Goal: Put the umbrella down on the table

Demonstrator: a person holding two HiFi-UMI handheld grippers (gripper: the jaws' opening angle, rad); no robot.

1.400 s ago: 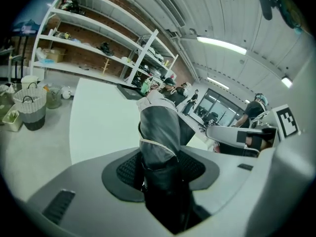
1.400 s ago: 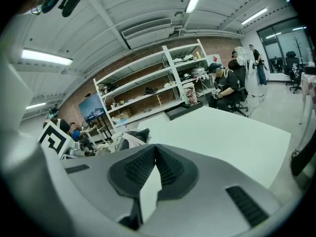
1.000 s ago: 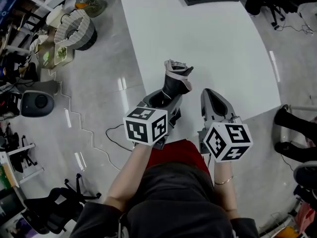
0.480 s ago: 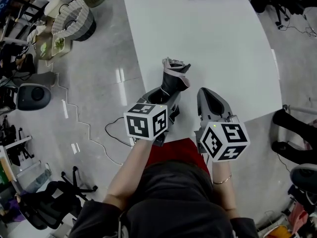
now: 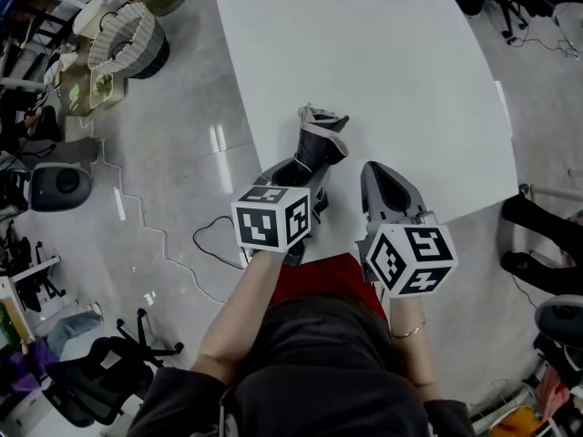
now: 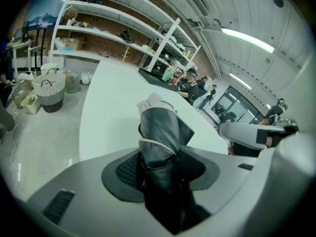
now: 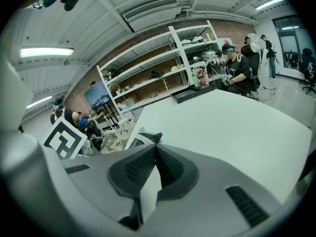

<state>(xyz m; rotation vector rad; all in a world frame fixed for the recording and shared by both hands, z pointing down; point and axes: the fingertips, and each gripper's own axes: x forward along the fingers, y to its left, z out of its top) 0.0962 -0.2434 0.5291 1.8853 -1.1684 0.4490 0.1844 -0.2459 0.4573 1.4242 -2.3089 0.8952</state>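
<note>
Only the left gripper view shows the left claw (image 6: 159, 174) clamped on the folded dark umbrella (image 6: 158, 132). The head view places it over the white surface's (image 5: 383, 71) near edge. The right claw (image 7: 154, 151) is pinched together, empty.

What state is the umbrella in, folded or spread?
Folded. The umbrella is a tight dark bundle with its canopy gathered in, clamped in the left tool over the near edge of the table.
</note>
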